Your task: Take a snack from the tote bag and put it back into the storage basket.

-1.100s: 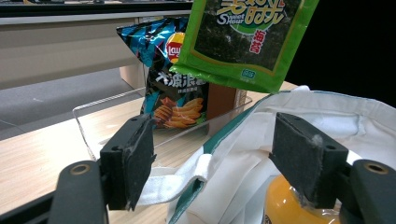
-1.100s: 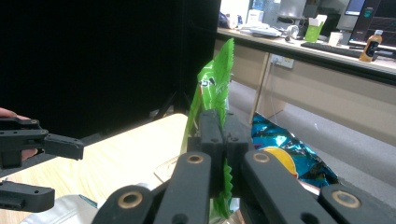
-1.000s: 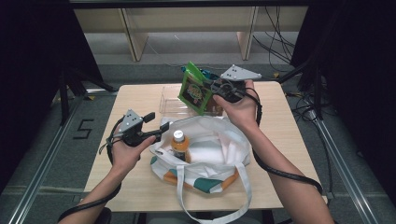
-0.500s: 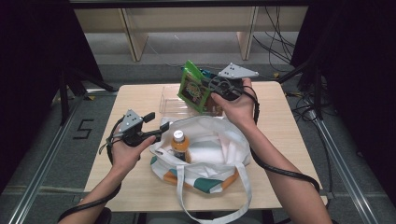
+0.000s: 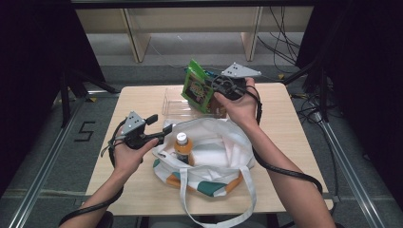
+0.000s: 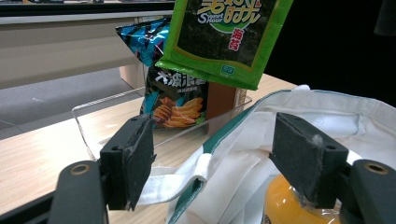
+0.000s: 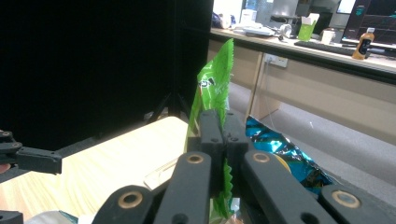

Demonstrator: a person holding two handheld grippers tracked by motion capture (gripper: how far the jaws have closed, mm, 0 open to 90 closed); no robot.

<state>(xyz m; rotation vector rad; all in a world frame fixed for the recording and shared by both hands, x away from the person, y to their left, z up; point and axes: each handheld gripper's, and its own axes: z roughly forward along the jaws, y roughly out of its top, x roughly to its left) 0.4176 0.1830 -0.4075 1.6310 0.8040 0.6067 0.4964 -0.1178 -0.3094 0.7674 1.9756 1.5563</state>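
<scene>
- The right tool (image 5: 216, 88) sits at upper centre of the high view, its jaws pinched together on the edge of a green snack packet (image 5: 196, 88), which hangs lifted above the surface (image 5: 294, 156).
- In the right gripper view the two black jaws meet at lower centre, with the packet's serrated green edge rising between them.
- The left tool (image 5: 159, 127) lies at middle left of the high view, its jaws spread wide and straddling the rim of a white tote bag (image 5: 223, 142).
- In the left gripper view the bag's white-and-green rim runs between the two separated pads, touching neither that I can tell.
- An orange bottle (image 5: 182, 147) with a white cap stands upright inside the bag, at centre of the high view.
- A clear plastic tray (image 5: 172, 100) sits on the surface just behind the bag, holding a blue chip bag (image 6: 173, 74).
- The green packet hangs above that tray, in front of the blue chip bag in the left gripper view.
</scene>
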